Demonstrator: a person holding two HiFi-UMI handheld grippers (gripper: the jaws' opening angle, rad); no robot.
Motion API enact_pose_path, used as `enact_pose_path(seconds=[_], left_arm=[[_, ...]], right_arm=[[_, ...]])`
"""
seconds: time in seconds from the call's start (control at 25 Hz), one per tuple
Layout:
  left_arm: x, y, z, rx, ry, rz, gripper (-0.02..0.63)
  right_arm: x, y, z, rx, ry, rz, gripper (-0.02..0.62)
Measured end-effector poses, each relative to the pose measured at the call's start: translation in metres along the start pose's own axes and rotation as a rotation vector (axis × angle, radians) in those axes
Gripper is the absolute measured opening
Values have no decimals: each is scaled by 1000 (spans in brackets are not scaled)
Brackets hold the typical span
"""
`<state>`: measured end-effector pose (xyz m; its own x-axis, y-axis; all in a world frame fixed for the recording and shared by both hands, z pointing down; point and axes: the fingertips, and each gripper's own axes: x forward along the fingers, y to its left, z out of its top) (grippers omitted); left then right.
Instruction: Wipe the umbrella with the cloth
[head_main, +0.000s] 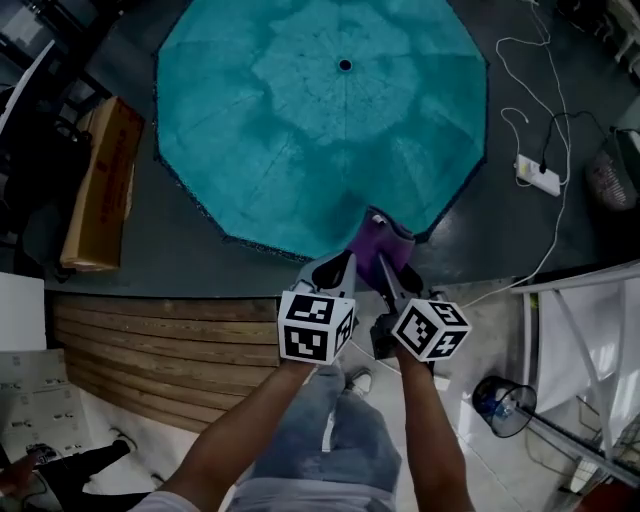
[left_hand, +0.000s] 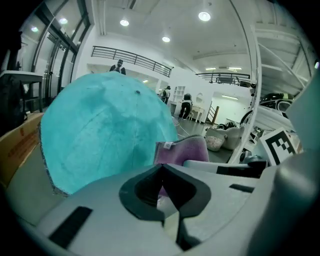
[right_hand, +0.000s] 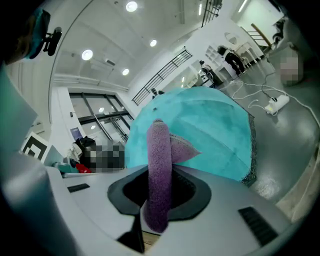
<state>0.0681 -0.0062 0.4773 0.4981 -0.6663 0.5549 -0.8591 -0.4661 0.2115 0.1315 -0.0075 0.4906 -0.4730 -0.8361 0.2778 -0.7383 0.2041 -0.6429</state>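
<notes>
Floor (head_main: 180, 250) of dark grey filled the far part of the head view, and on it rested the open teal umbrella (head_main: 320, 130), canopy up, its dark tip at the far middle. A slatted wooden platform (head_main: 160, 350) lay near and to the left. A long cardboard box (head_main: 100, 185) sat on the floor just beside the umbrella's left edge.

The person's two arms reached out side by side from the near edge. The left gripper (head_main: 335, 265) hung just left of the right gripper (head_main: 385, 268), both close to the umbrella's near rim. In the left gripper view the left gripper's (left_hand: 160, 169) jaws were pressed together with nothing between them; the umbrella (left_hand: 105, 130) rose beyond them.

In the right gripper view the right gripper's (right_hand: 160, 172) jaws pinched the purple cloth (right_hand: 160, 145), which stood up out of them in a thick fold in front of the umbrella (right_hand: 210, 135). From the head view, the cloth (head_main: 385, 248) overlapped the canopy's near edge; whether it touched the fabric could not be told.

A white power strip (head_main: 538, 177) with a trailing cable lay far right.
</notes>
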Motion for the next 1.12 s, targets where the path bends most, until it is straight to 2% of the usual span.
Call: enact_pose_path(seconds=[0.32,0.64,0.88,1.12], left_arm=[[-77,-3,64,-34,-75,57,5],[-150,-21,128,25,-167,79,5],[-182,-39,145,56,-223,69,5],[-198,-47,144,54,-241,78,5]], right_arm=[[-31,98,63,-247,13,11,77],[-78,181,121,-424,-36,11,77],[-97,211,126,-523,-19,11,77],[-108,220,122,-557,-9,15,77]])
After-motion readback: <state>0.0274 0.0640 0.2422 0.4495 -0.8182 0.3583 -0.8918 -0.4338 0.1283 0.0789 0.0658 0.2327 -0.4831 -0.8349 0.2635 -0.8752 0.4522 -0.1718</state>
